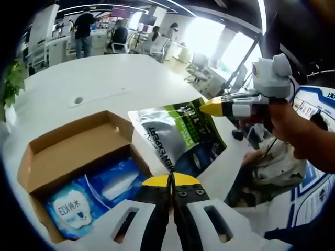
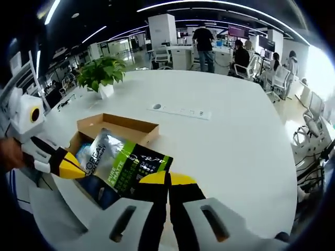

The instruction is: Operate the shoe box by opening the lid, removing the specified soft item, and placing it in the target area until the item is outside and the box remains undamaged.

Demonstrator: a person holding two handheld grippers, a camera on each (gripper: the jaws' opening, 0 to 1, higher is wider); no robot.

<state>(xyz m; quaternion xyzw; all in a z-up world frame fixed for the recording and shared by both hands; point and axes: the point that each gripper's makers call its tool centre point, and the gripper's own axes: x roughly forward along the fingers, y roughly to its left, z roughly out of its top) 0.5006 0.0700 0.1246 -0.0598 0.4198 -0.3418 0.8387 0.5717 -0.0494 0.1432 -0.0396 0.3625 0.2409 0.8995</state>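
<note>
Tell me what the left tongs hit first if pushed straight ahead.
Most likely the pouch: it sits just past the shut left tongs, held up by the right tongs. Depth is unclear; they may already touch it.

Green pouch [image 2: 125, 170] hides most of the shoe box [image 2: 118, 127] interior

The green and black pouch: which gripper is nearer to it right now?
Right. The right gripper is shut on the pouch, pinching its edge and holding it up beside the open shoe box. The left gripper sits shut just below the pouch.
</note>
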